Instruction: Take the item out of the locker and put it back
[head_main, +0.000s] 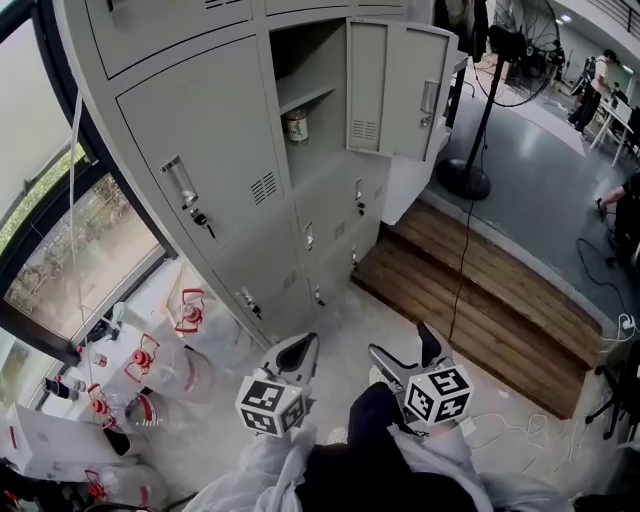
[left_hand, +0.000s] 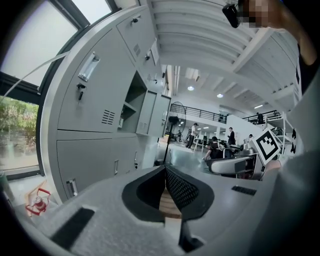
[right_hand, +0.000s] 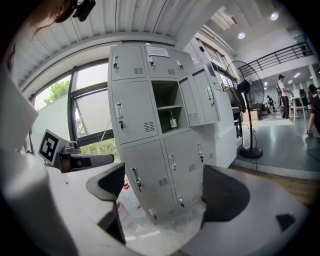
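The grey locker bank (head_main: 210, 150) stands ahead of me, with one compartment's door (head_main: 395, 85) swung open to the right. Inside it, on the floor under a shelf, stands a small bottle (head_main: 296, 127) with a label; in the right gripper view the bottle (right_hand: 172, 120) shows in the same open compartment. Both grippers hang low near my body, far from the locker. My left gripper (head_main: 297, 352) is shut with nothing in it; in its own view the left gripper (left_hand: 165, 172) has its jaws meeting. The right gripper (head_main: 408, 350) is open and empty, and in its own view the right gripper (right_hand: 165, 185) frames the lower lockers.
Clear water jugs with red handles (head_main: 187, 312) lie on the floor at the left by the window. A wooden platform (head_main: 480, 300) lies to the right, with a standing fan (head_main: 482, 100) and a cable (head_main: 462, 250) beyond. People work at the far right.
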